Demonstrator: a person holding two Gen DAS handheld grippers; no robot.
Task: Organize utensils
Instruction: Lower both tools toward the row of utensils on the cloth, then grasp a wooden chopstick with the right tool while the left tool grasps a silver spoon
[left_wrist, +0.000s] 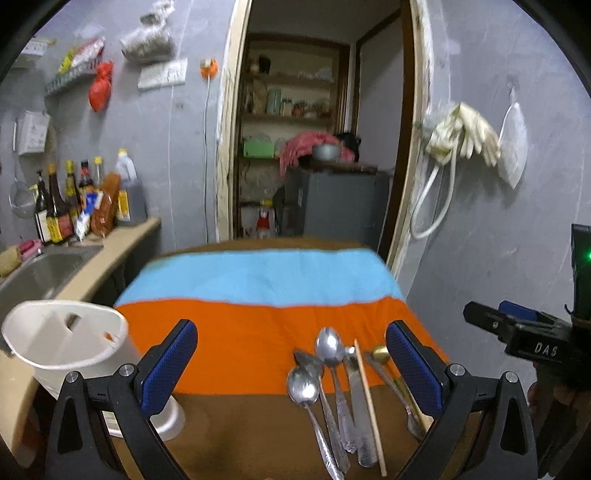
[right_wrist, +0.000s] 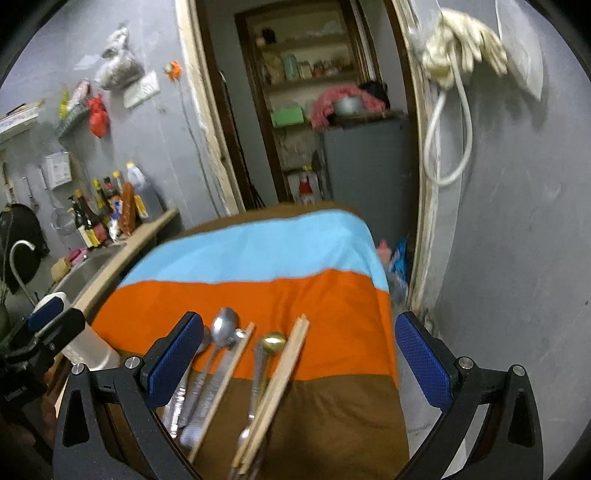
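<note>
We count three silver metal spoons (left_wrist: 328, 349), one gold-bowled spoon (right_wrist: 272, 342), three wooden chopsticks (right_wrist: 284, 373); both grippers' jaws wide open, empty: left gripper (left_wrist: 291, 363), right gripper (right_wrist: 299, 363).

A cloth striped in blue, orange and brown (left_wrist: 236, 332) is spread over the table. Dark sauce bottles (left_wrist: 59, 206) are lined up beside a steel sink (left_wrist: 40, 269). Cream rubber gloves (left_wrist: 465, 136) are hung on the grey wall.

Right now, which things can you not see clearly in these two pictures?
- Utensil handles: left wrist view, cut off by the bottom edge.
- White holder: its inside is not visible; the left gripper hides its base.
- Paired chopsticks: right wrist view, blurred, lower ends cut off.
- Gold spoon: chopsticks partly cover its handle.
- Bottle labels: too small.
</note>
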